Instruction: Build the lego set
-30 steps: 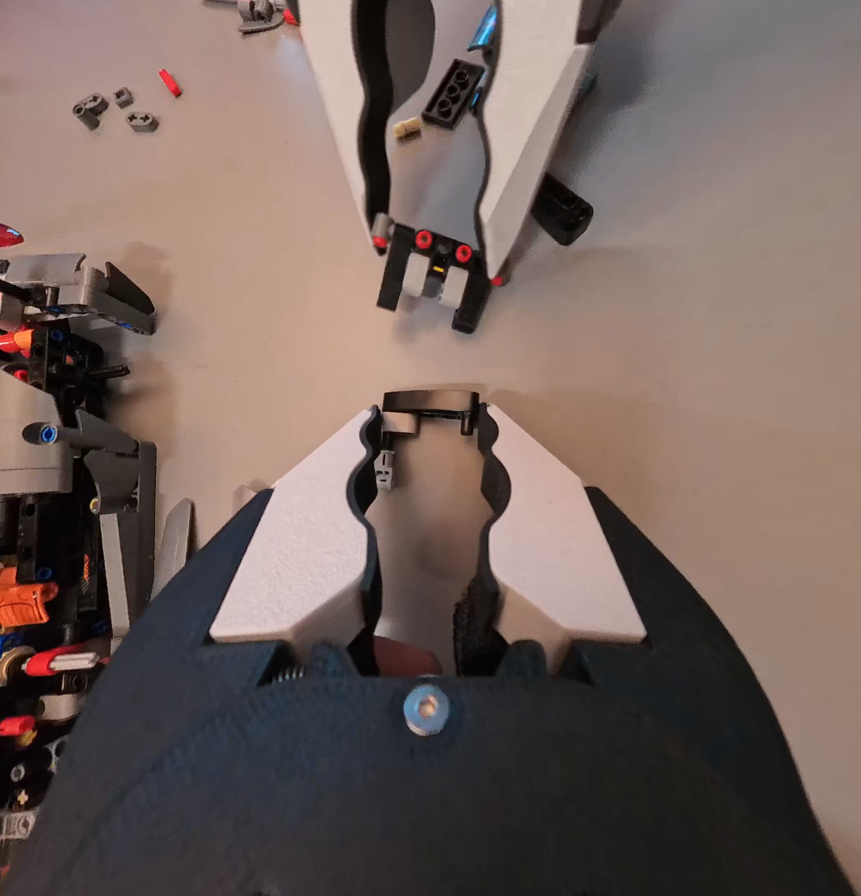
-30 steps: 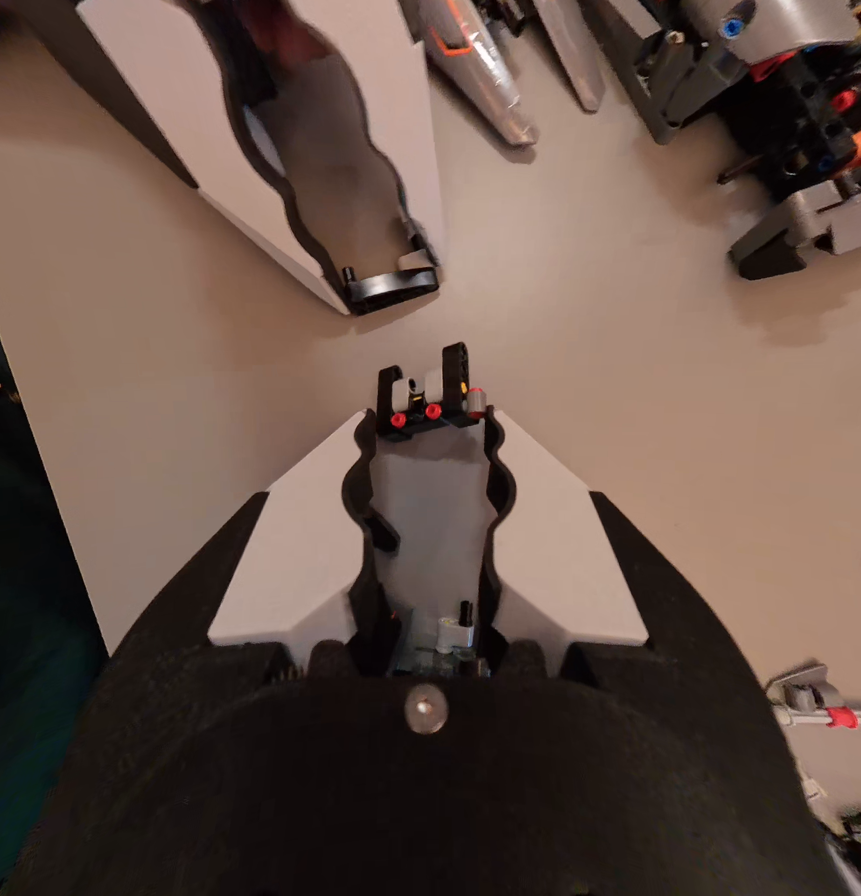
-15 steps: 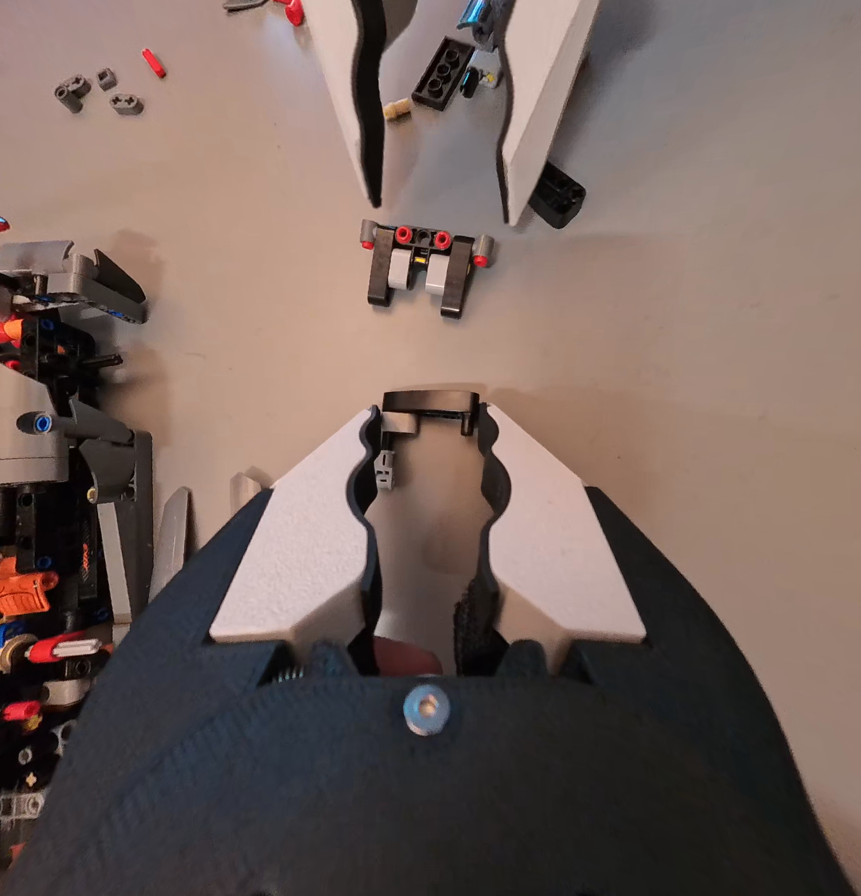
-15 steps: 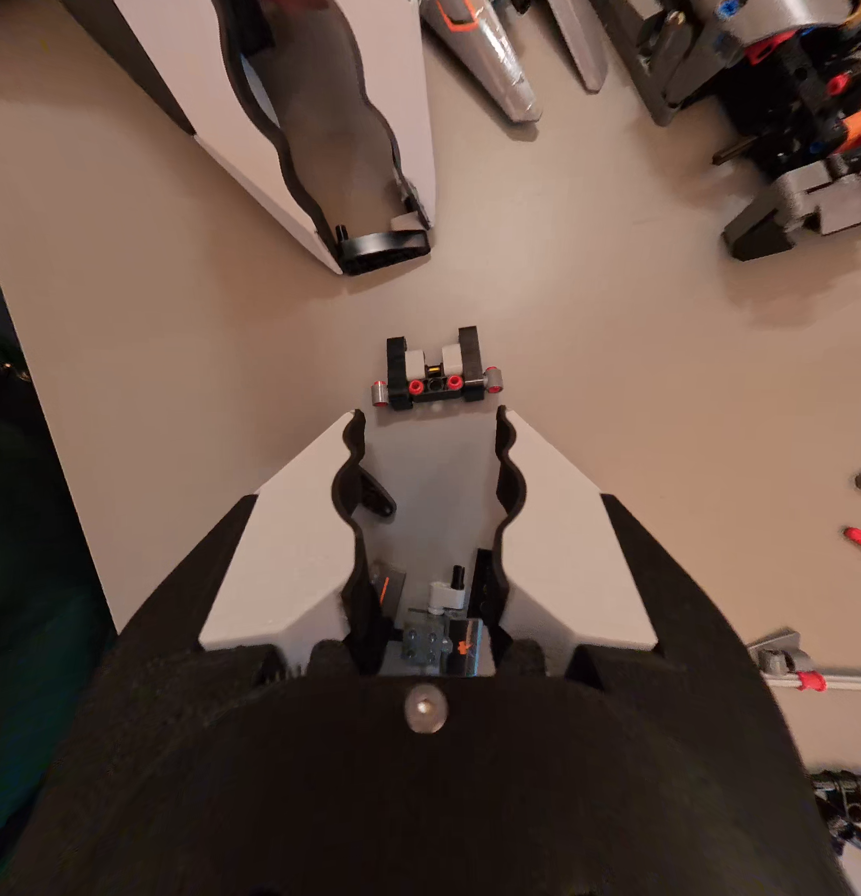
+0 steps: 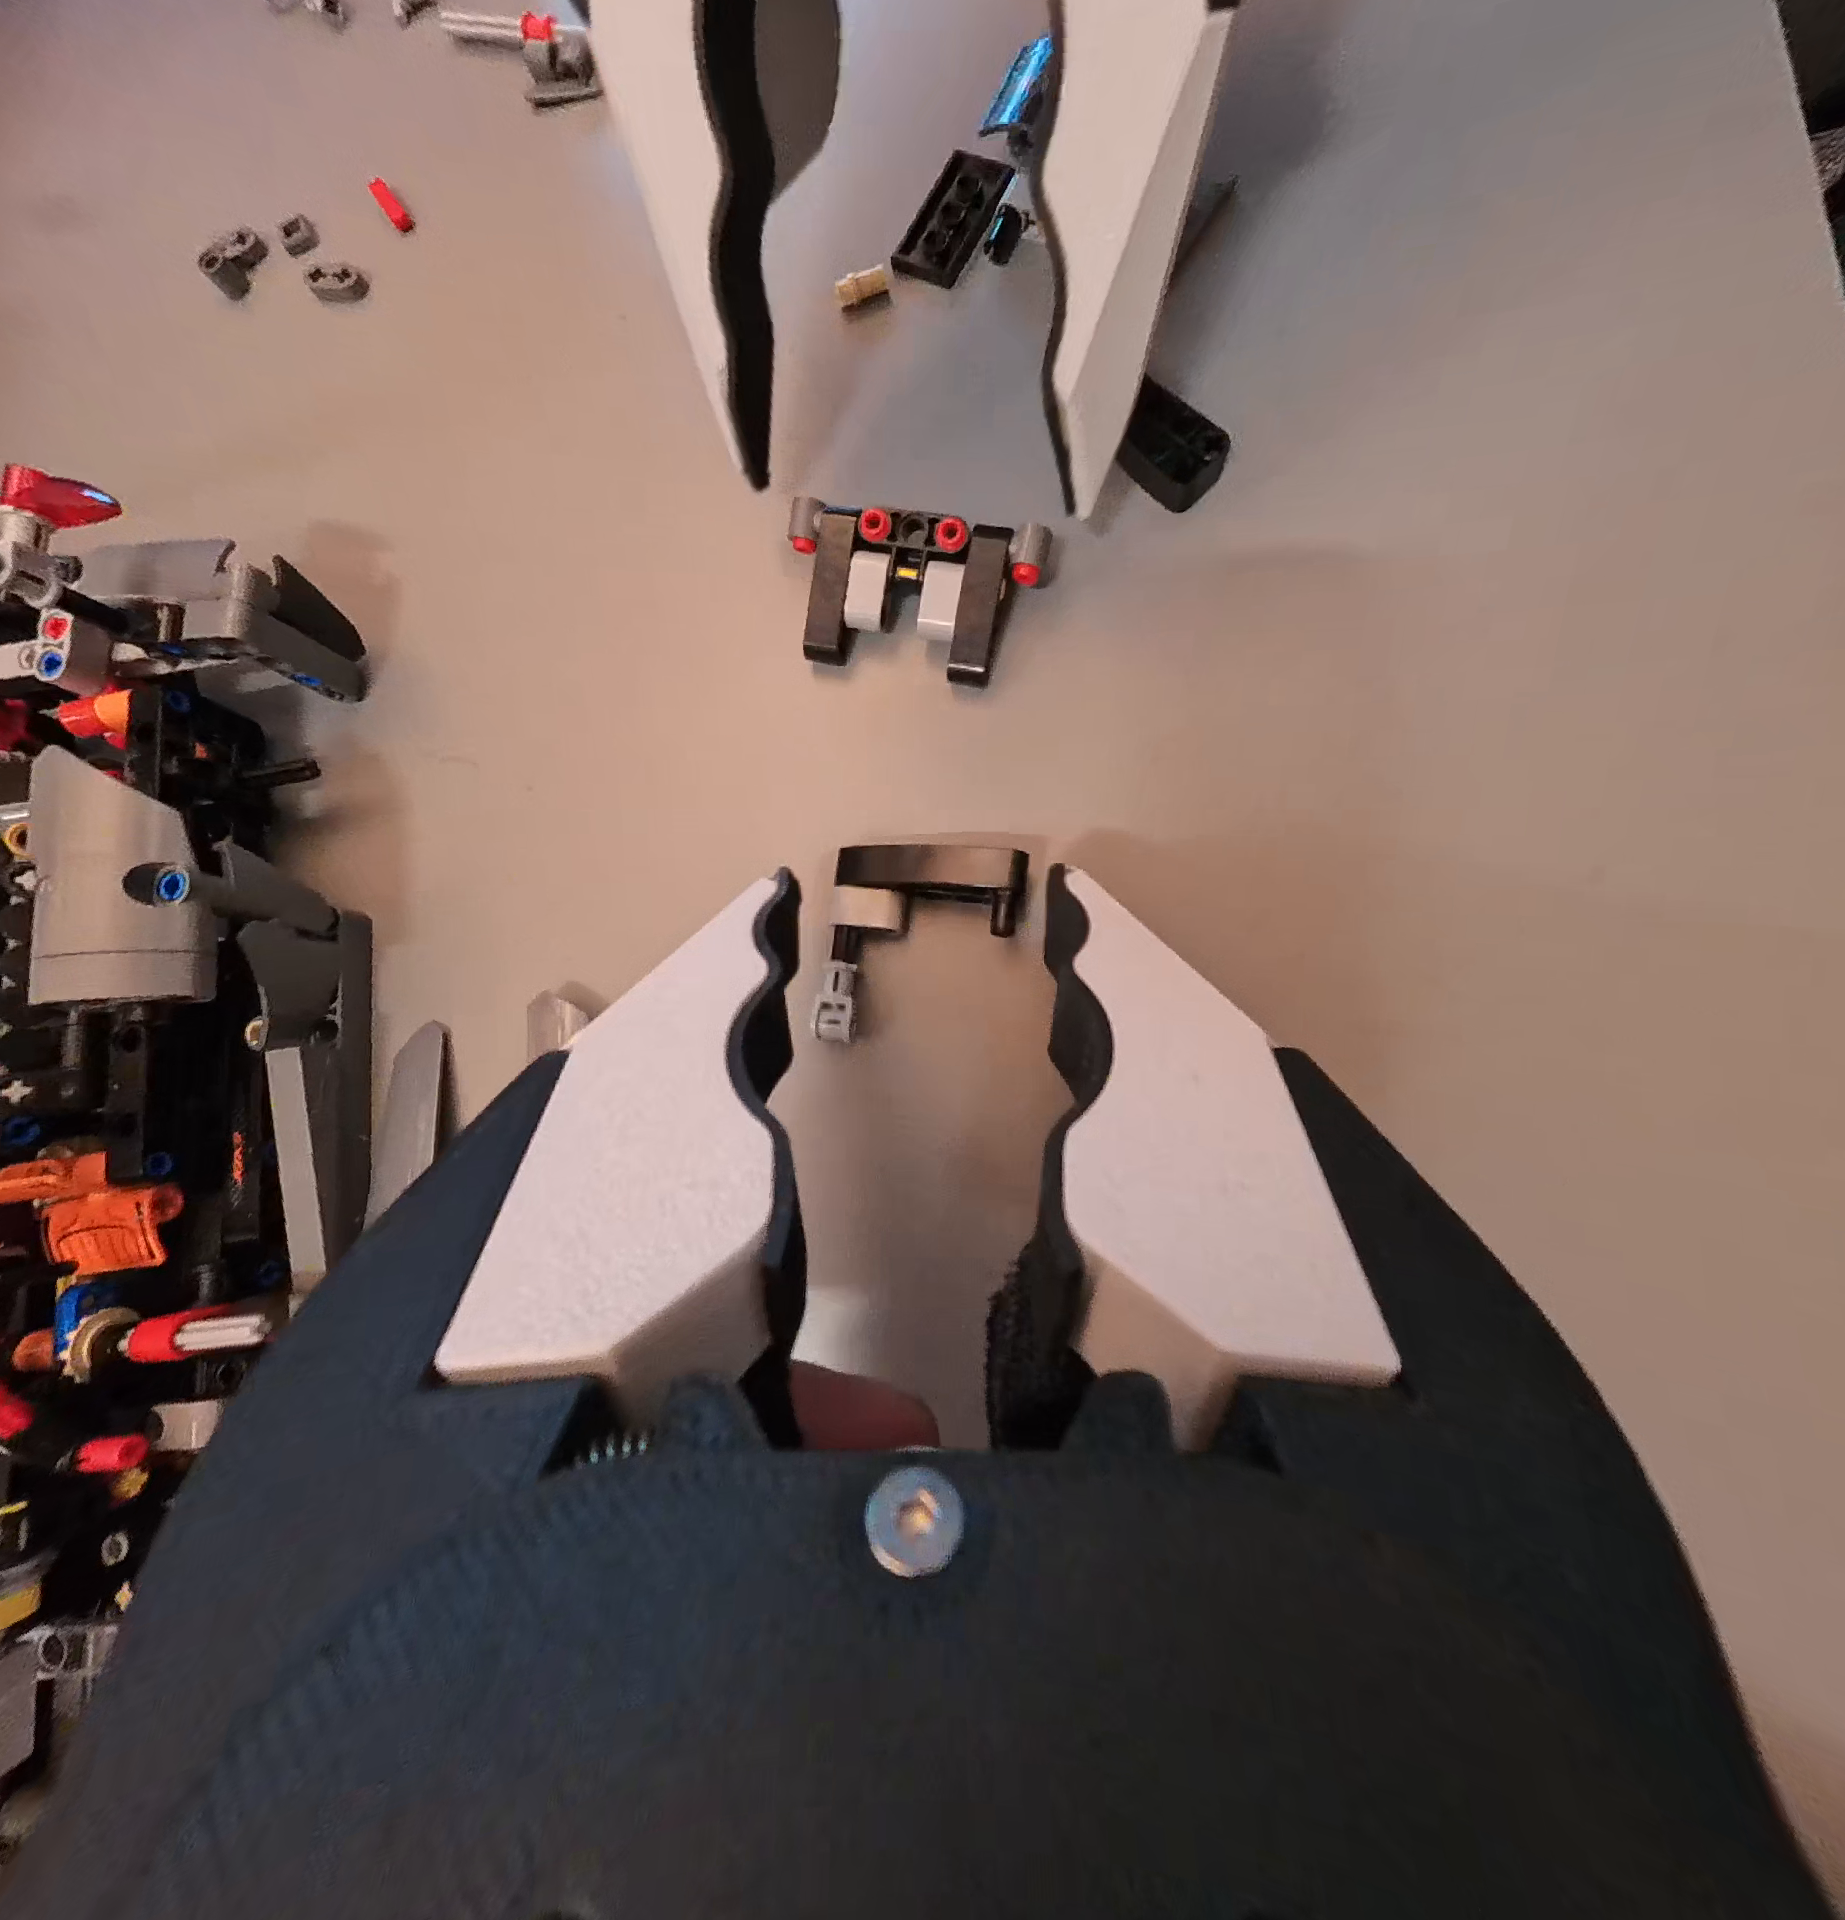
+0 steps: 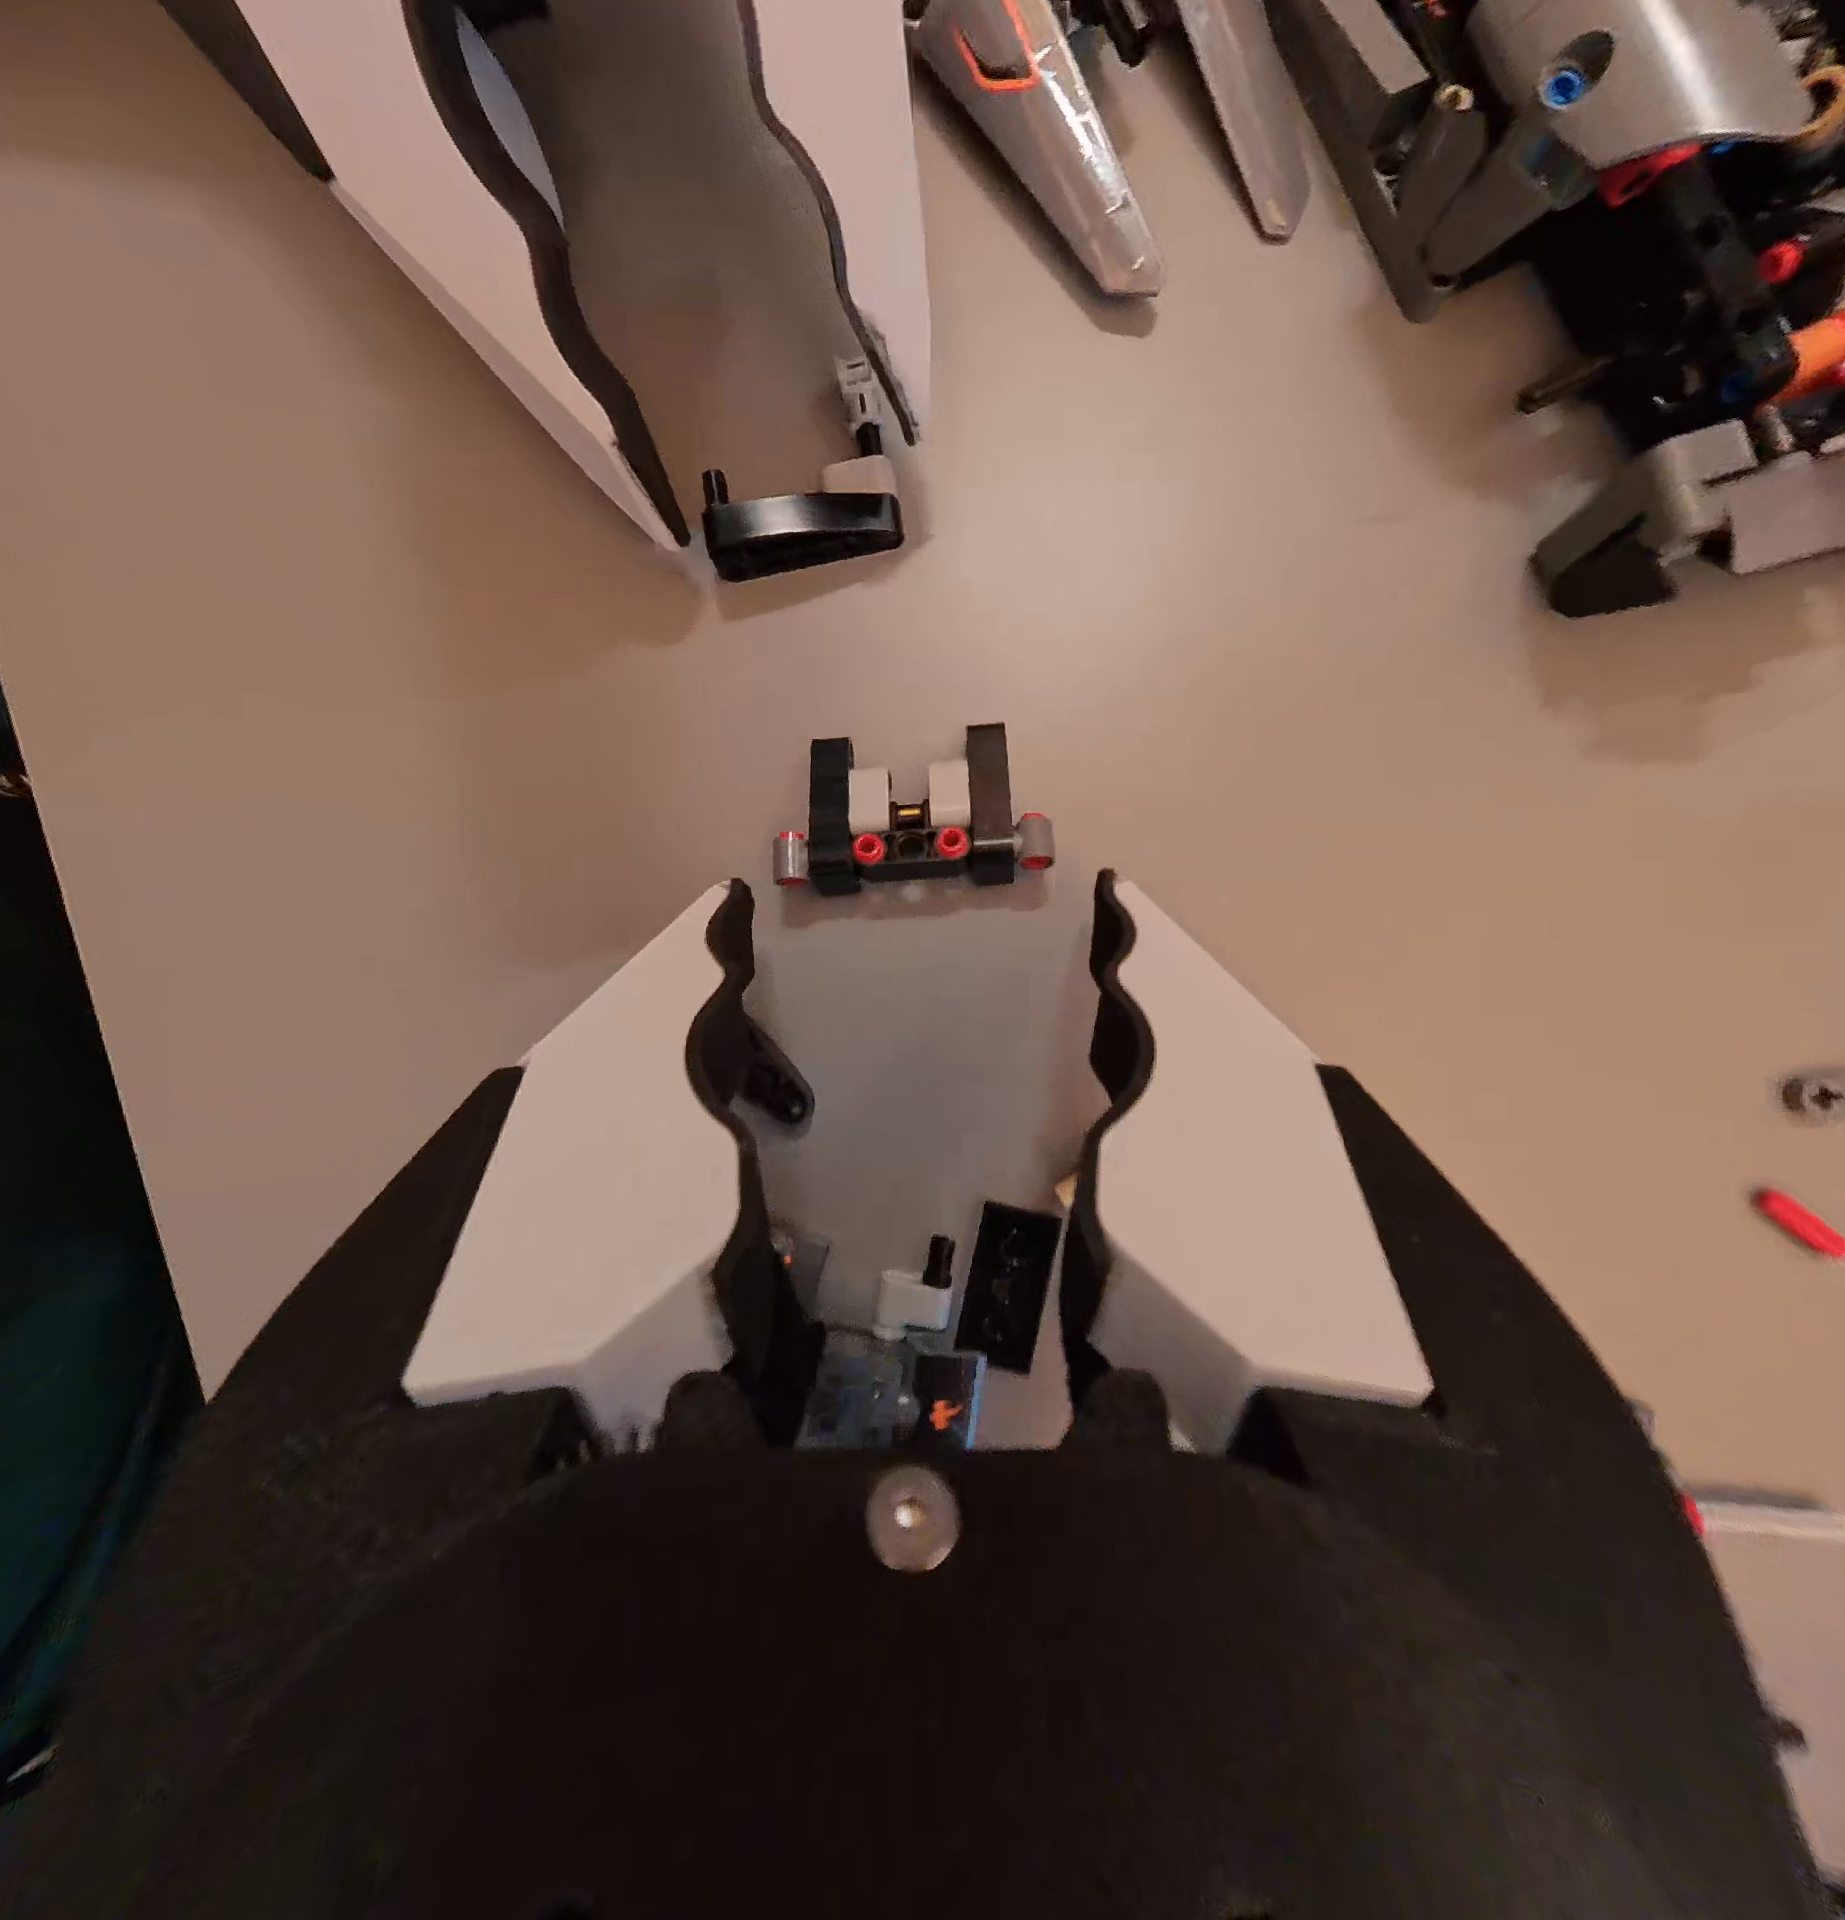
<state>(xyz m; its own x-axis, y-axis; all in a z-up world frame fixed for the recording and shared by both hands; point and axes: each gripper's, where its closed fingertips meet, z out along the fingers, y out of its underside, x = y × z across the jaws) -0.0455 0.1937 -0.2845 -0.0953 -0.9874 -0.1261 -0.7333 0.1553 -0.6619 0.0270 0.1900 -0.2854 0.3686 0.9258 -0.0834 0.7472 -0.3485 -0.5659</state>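
Observation:
A small black, grey and red-pinned lego assembly [image 5: 910,587] lies on the beige table between the two grippers; it also shows in the right wrist view [image 6: 910,821]. My right gripper [image 6: 918,883] is open and empty, its tips just short of the assembly. It shows in the left wrist view [image 5: 918,497] too. A black curved beam with a grey connector and thin axle [image 5: 928,864] lies between the tips of my left gripper [image 5: 920,883]. There is a small gap on each side, so the gripper is open. The beam also shows in the right wrist view [image 6: 804,520].
A large partly built model [image 5: 118,935] fills the left side, and shows in the right wrist view [image 6: 1676,260] with silver panels [image 6: 1063,177]. Loose pieces lie around: grey connectors [image 5: 274,255], a red pin [image 5: 390,203], a black plate [image 5: 949,218], a black beam [image 5: 1172,442]. The table edge [image 6: 87,935] is close. The grippers' ends are close to 8 centimetres from one another.
My right gripper opened, let go of the small assembly onto the table and drew back. My left gripper's jaws have parted slightly from the black curved beam.

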